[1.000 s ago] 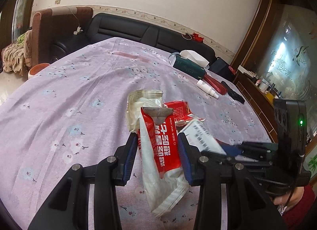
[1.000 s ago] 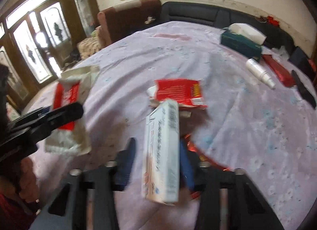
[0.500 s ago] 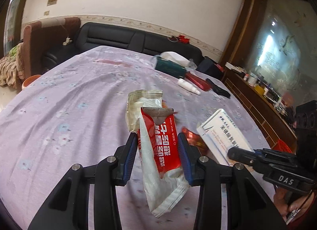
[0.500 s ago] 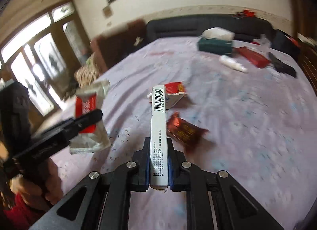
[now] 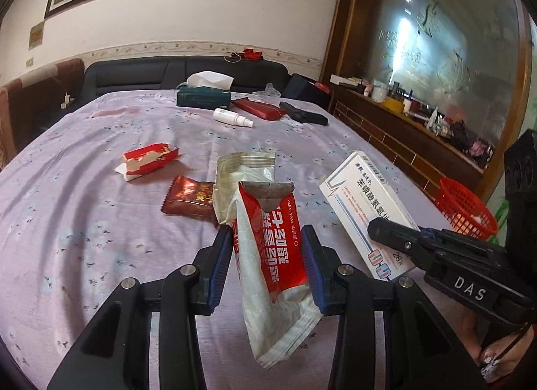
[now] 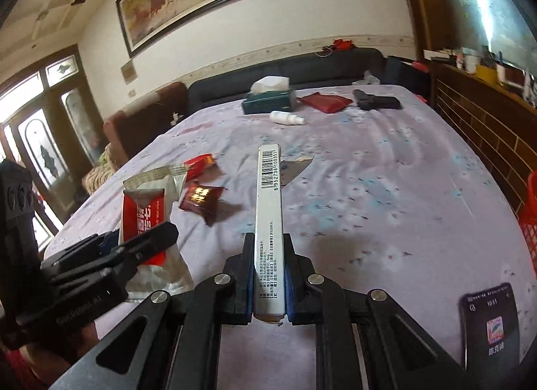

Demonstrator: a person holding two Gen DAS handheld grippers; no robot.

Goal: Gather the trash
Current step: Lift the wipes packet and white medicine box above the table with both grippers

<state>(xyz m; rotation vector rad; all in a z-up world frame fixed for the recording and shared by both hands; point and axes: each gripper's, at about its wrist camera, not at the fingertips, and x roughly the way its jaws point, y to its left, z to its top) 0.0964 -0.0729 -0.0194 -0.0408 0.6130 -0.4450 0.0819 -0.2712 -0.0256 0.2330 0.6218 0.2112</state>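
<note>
Low in frame, the left gripper [image 5: 266, 259] pinches a limp, crinkly wet-wipe packet [image 5: 272, 249] mid-body, while the right gripper [image 6: 268, 284] clamps a light, stiff carton [image 6: 268, 222] by its flat faces.

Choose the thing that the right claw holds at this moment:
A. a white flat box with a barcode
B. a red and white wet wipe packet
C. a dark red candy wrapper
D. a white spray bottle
A: in the right wrist view the right claw is shut on the white flat box, barcode at its far end, while the wet wipe packet sits in the left claw.
</note>
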